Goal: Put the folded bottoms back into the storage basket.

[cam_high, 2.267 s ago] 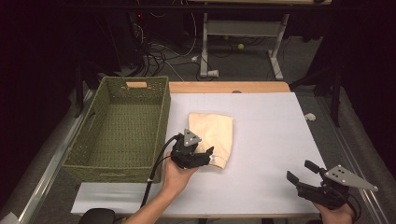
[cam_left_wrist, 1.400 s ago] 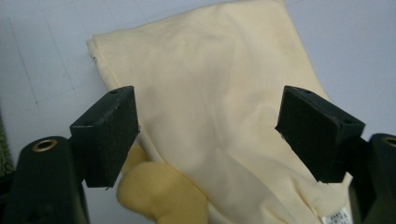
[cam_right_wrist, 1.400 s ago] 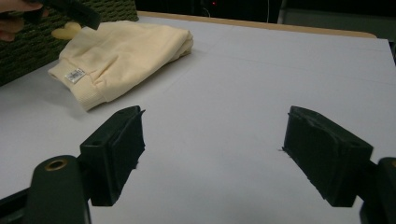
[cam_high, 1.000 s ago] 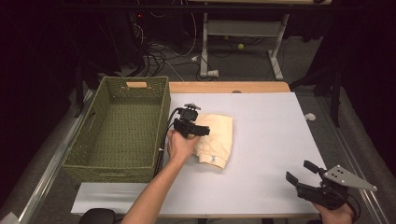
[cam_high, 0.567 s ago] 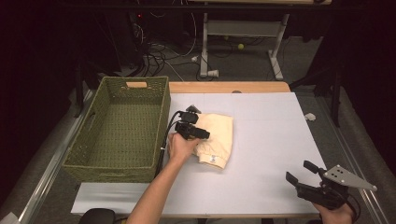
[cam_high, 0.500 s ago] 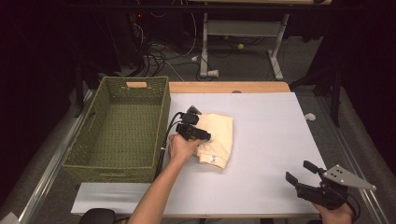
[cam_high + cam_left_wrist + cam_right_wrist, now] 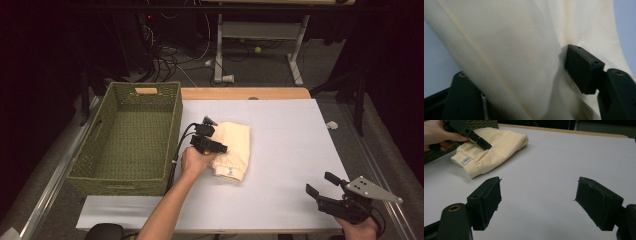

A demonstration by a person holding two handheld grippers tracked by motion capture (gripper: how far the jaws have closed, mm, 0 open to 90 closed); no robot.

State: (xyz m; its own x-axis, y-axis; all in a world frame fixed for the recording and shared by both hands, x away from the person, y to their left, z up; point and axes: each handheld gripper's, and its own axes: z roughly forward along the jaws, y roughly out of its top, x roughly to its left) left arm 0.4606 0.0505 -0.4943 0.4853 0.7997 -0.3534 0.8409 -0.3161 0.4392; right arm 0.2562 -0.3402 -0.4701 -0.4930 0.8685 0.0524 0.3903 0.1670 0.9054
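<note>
A folded cream garment (image 7: 236,142) lies on the white table (image 7: 295,145), just right of the basket. My left gripper (image 7: 221,148) reaches over its left edge, held by a hand coming from the near side. In the left gripper view its jaws have just been closing; fabric (image 7: 519,50) bunches between them and the right pad (image 7: 582,67) presses a crease into it. From the right gripper view the garment (image 7: 501,143) shows a small label, with the left gripper (image 7: 485,145) on top. My right gripper (image 7: 537,200) rests open over bare table at the near right corner (image 7: 320,186).
A green woven basket (image 7: 176,117) with nothing in it stands at the table's left, close to the garment. A small white scrap (image 7: 331,125) lies near the right edge. Cables and table legs sit on the floor beyond the far edge.
The left hand moved from the garment's near edge up along its left side, then settled over the cloth. The right gripper has stayed where it was.
</note>
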